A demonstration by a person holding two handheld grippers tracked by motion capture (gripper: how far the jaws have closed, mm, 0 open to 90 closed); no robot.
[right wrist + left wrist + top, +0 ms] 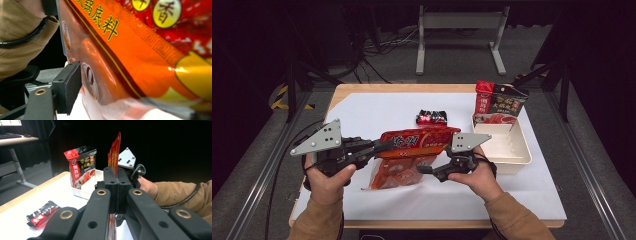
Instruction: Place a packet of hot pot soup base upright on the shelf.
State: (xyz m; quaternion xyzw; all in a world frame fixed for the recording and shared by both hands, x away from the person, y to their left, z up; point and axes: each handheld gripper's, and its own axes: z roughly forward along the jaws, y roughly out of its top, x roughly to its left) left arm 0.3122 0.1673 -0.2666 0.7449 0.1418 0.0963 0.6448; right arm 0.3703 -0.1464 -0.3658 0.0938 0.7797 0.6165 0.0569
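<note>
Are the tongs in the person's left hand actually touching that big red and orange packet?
Touching. In the left gripper view the left tongs stand shut, with the edge of the red and orange packet pinched between their pads.

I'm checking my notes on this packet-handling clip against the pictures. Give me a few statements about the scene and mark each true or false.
1. The left gripper is clamped on the big red-orange packet. True: in the left gripper view its pads meet on the packet's edge.
2. The right gripper is shut tight on the same packet. False: its jaws stand open, one pad apart from the film.
3. A packet stands upright in the white tray. True: the red and black packet stands at the tray's far end.
4. The small black sachet lies inside the tray. False: it lies on the white table cover, left of the tray.
</note>
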